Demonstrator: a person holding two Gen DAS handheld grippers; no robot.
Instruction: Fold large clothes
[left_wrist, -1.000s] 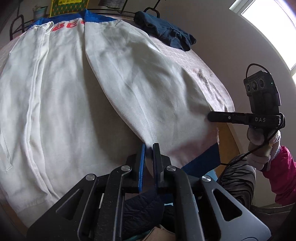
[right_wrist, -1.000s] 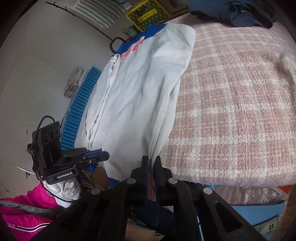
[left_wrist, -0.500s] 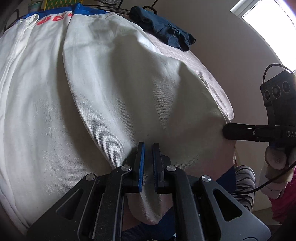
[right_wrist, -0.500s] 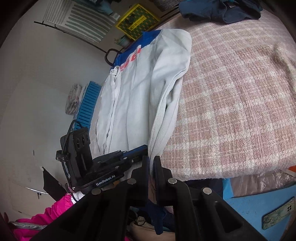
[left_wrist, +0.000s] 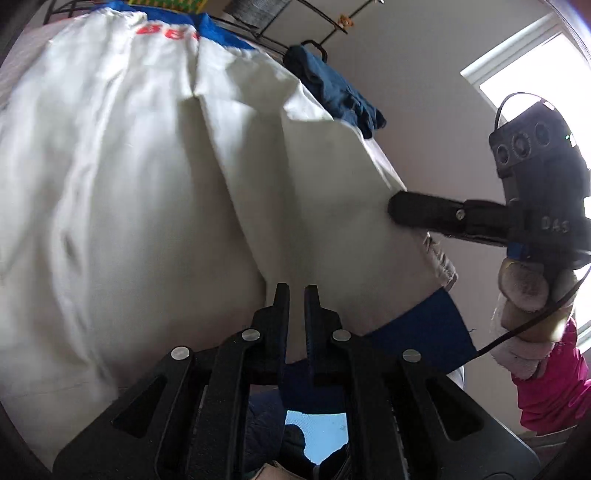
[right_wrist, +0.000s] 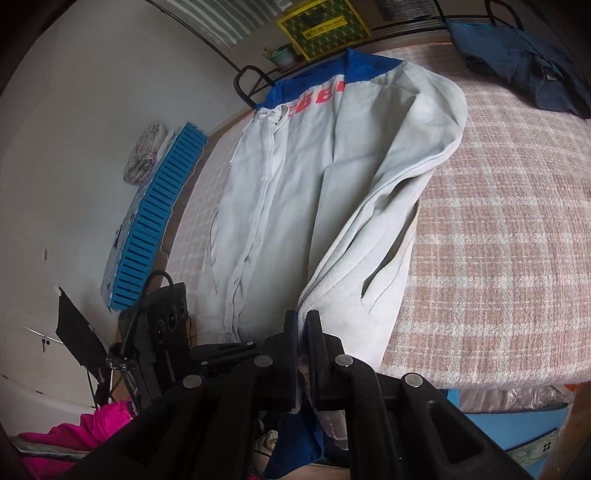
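A large white jacket (right_wrist: 314, 166) with a blue collar and red lettering lies lengthwise on the plaid bed cover (right_wrist: 498, 240). Its near end is lifted off the bed. My left gripper (left_wrist: 296, 291) is shut on the near hem, where white cloth (left_wrist: 147, 184) meets the blue hem band (left_wrist: 424, 332). My right gripper (right_wrist: 302, 317) is shut on the jacket's ribbed right edge, which rises in a fold towards it. In the left wrist view the right gripper (left_wrist: 399, 212) pinches the cloth's right border. The left gripper's body (right_wrist: 162, 325) shows low on the left of the right wrist view.
A navy garment (right_wrist: 517, 62) lies at the bed's far right corner. A blue slatted crate (right_wrist: 159, 221) leans by the wall on the left. A yellow box (right_wrist: 321, 27) and a rail stand behind the bed. A phone (right_wrist: 535, 448) lies on the floor. A pink sleeve (left_wrist: 554, 387) is close by.
Both grippers have lifted the jacket's near end off the bed edge and carried it forward. The cloth now billows up, and the two grippers have come closer together.
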